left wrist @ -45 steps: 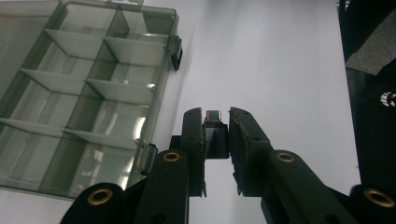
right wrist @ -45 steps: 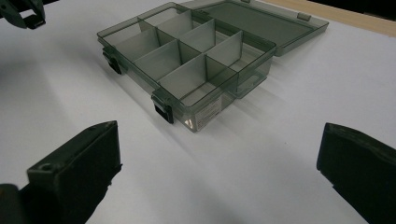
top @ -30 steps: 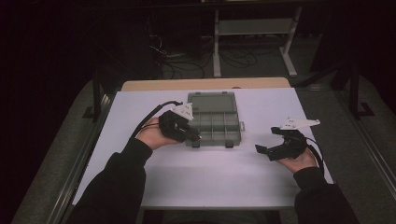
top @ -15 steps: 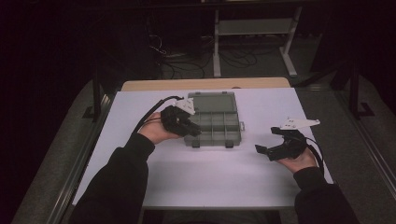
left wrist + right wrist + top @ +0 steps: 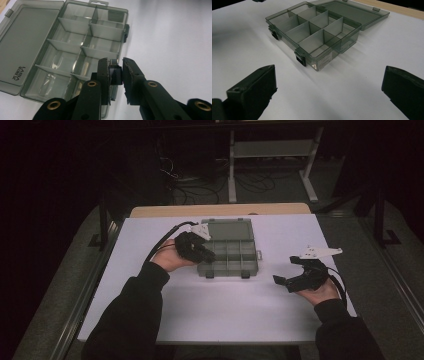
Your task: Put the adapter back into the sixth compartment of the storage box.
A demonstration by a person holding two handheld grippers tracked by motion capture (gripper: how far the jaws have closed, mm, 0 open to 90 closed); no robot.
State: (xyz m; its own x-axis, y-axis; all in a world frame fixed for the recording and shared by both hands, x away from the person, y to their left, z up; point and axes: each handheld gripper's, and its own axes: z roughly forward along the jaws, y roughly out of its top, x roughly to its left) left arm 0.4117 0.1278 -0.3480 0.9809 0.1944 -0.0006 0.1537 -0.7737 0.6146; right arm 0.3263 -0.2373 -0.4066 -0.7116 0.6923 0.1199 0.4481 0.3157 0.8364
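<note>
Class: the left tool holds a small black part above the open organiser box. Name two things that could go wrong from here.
1. The left tool pinches the small black part only at its tips; it may slip and fall.
2. It hangs near the organiser box front wall, so it could land on the table.

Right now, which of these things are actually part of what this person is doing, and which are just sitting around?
In use:
- organizer box, lid open
- left gripper, holding a small black part at the box's edge
- right gripper, open, waiting off to the side

Just there:
- white table
- metal stand and floor cables behind
</note>
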